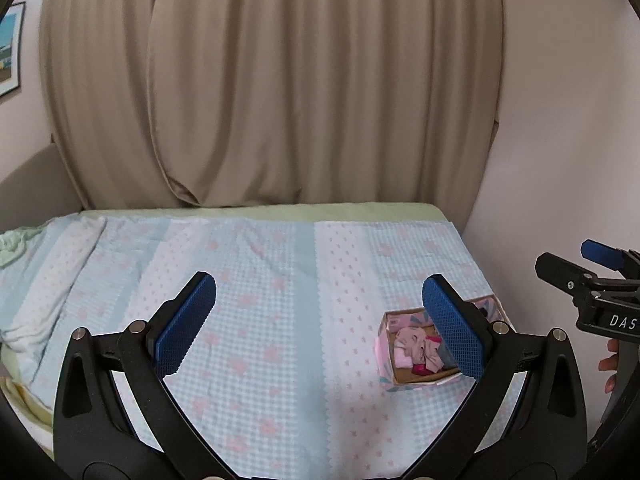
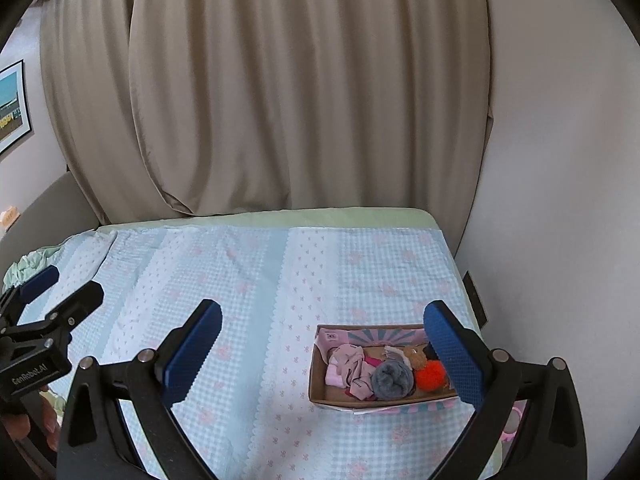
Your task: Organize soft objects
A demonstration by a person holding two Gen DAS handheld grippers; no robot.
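Bedroom setting: bed backed by beige curtain (image 1: 280, 80). Framed picture (image 1: 10, 48) noted on wall at far left, crumpled green sheet (image 1: 12, 244) at left bed edge. Blue-checked quilt (image 1: 260, 320) bare across left and centre.

Left gripper (image 1: 320, 300): held above the quilt, jaws spread wide, nothing between the pads. Right gripper (image 2: 323, 320): likewise released and empty, aimed toward cardboard box (image 2: 314, 376) at right side of bed, near the wall.

Inside the box, left to right: pink cloth (image 2: 350, 368), grey rolled sock (image 2: 392, 378), brown plush (image 2: 414, 356), orange pompom (image 2: 430, 374), packed touching.

Judged near complete; no loose soft item seen on the quilt. For further tidying: approach from above, pinch one item only, avoid snagging neighbours or tipping the light box.

Obstruction: right-hand pad hides the box's right end; contents there not verifiable.
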